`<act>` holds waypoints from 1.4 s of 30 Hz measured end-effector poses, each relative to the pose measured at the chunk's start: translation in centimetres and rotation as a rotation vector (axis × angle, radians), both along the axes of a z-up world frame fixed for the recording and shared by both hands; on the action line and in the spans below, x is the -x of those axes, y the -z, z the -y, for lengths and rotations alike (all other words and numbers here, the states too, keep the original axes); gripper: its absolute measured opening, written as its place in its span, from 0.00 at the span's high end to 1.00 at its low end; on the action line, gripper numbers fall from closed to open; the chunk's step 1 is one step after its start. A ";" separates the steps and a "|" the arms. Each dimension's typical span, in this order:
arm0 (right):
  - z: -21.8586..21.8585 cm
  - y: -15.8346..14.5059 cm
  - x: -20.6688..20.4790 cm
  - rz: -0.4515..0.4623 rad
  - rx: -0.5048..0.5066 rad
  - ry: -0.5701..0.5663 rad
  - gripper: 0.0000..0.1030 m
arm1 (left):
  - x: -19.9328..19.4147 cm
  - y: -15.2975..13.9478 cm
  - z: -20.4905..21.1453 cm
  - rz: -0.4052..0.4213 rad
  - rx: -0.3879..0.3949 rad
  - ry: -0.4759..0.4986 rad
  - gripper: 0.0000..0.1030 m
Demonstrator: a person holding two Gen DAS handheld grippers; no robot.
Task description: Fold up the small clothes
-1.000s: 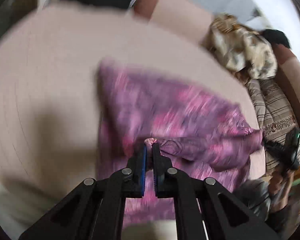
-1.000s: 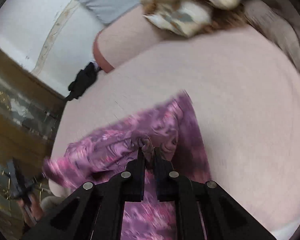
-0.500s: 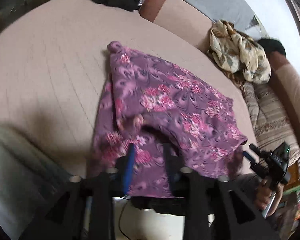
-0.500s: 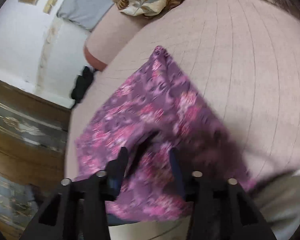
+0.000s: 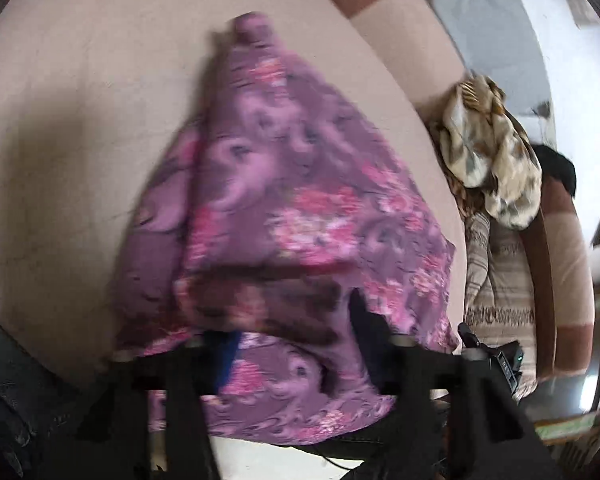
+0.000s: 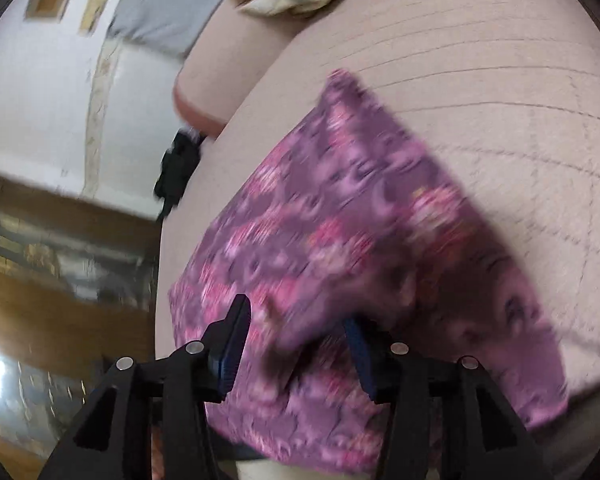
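A purple garment with pink flowers [image 5: 292,216] lies spread on the pink padded surface [image 5: 80,120], its near edge hanging over the front. It also shows in the right wrist view [image 6: 340,240]. My left gripper [image 5: 292,344] is open, its fingers wide apart over the garment's near edge, holding nothing. My right gripper [image 6: 296,340] is open too, over the near edge of the cloth, with a fold of fabric lying loosely between its fingers. Both views are blurred by motion.
A beige patterned cloth [image 5: 488,152] is heaped on the sofa at the right, beside a striped fabric [image 5: 496,280]. A black garment [image 6: 178,168] lies at the far end of the pink surface [image 6: 500,80]. A grey cushion [image 5: 492,28] is behind.
Both grippers were shut on the garment a second ago, then opened and let it drop flat. Their fingers now stand wider apart and both have pulled back toward the near edge.
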State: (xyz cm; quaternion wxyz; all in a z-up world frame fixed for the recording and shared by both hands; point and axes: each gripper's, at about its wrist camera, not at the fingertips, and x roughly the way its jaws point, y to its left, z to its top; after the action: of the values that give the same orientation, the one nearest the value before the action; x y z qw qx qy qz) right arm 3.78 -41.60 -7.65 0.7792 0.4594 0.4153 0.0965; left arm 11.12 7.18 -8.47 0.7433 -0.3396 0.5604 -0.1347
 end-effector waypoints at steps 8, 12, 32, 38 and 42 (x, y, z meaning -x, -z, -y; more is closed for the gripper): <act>-0.1 -1.5 0.6 -0.042 0.123 0.023 0.93 | 1.7 -3.3 -0.3 0.066 0.044 0.012 0.95; -0.6 -6.9 4.1 0.031 0.257 0.011 0.94 | 5.2 -5.5 0.4 0.124 -0.024 0.097 0.95; -4.4 -3.0 4.9 -0.250 0.637 -0.008 0.93 | 6.1 -1.3 4.8 0.001 -0.438 0.211 0.71; -4.9 -4.3 6.2 -0.153 0.595 -0.002 0.64 | 7.6 -5.1 2.3 0.066 -0.391 0.151 0.50; -4.9 -8.1 8.8 -0.025 0.613 0.059 0.38 | 6.7 -6.9 -0.8 0.108 -0.404 0.073 0.40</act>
State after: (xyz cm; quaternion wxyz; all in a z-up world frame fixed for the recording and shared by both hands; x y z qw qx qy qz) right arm -5.00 -36.70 0.43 0.8789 0.2158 0.4209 -0.0618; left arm 4.40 7.98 -1.55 0.8200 -0.1554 0.5471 -0.0644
